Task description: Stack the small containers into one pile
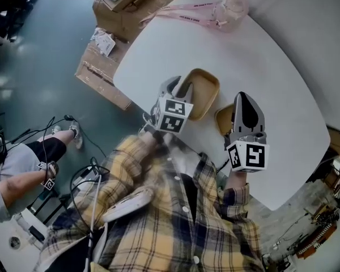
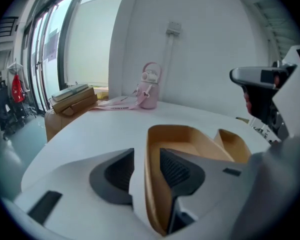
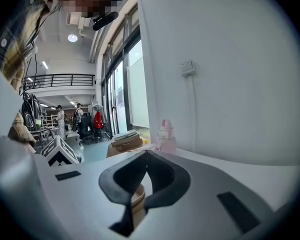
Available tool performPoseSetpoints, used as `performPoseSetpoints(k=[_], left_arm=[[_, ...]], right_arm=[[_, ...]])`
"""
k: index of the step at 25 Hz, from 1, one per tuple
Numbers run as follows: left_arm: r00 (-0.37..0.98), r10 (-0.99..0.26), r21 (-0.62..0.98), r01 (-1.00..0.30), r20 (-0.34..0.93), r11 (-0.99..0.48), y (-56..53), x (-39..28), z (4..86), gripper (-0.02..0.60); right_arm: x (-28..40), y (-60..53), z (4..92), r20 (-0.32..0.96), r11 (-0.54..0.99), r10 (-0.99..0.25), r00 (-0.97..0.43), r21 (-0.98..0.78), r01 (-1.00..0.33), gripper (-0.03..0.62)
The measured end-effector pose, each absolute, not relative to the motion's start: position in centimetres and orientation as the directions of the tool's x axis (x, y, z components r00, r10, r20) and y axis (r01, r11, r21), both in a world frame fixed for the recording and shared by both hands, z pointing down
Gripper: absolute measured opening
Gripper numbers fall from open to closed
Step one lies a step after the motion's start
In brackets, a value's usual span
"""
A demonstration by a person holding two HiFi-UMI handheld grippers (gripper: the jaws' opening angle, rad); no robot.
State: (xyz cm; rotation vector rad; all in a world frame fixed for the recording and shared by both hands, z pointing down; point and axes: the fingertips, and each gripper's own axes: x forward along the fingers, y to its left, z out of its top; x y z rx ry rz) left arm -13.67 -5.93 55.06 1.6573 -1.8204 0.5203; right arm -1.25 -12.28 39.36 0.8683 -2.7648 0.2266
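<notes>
Two tan shallow containers sit side by side on the white table [image 1: 260, 55]. My left gripper [image 1: 181, 86] straddles the near wall of the larger container [image 1: 203, 92]: in the left gripper view one pad sits inside the container [image 2: 187, 139] and the other outside, with a gap to the wall. It is open [image 2: 145, 166]. The second container [image 1: 222, 119] [image 2: 234, 145] lies to the right. My right gripper [image 1: 245, 98] hovers above it with its tips together, and a tan rim [image 3: 136, 199] shows below through the gap behind them [image 3: 144, 156].
A pink bottle [image 1: 231, 5] [image 2: 150, 91] with a pink strap [image 1: 181, 16] stands at the table's far edge. Cardboard boxes [image 1: 124, 7] sit on the floor beyond the left edge. A white wall runs behind the table.
</notes>
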Motion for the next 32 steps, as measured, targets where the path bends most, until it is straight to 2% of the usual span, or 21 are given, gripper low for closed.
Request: performPoseSetpoints(k=[16, 25, 32], left_arm=[[-0.049, -0.694, -0.023, -0.999, 0.719, 0.046, -6.0, -12.7, 57.6, 0.135], [0.028, -0.680, 0.053, -0.998, 0.733, 0.015, -5.9, -12.4, 56.9, 0.135], [0.063, -0.691, 0.098, -0.995, 0.720, 0.011, -6.4, -12.3, 55.8, 0.136]], right_arm=[[-0.1, -12.6, 39.8, 0.277, 0.795, -0.564, -0.778, -0.074, -0.603, 0.015], [1.0, -12.2, 39.3, 0.274, 0.776, -0.589, -0.760, -0.071, -0.627, 0.015], [0.8, -11.7, 41.8, 0.350, 0.764, -0.545, -0.762, -0.166, -0.624, 0.017]])
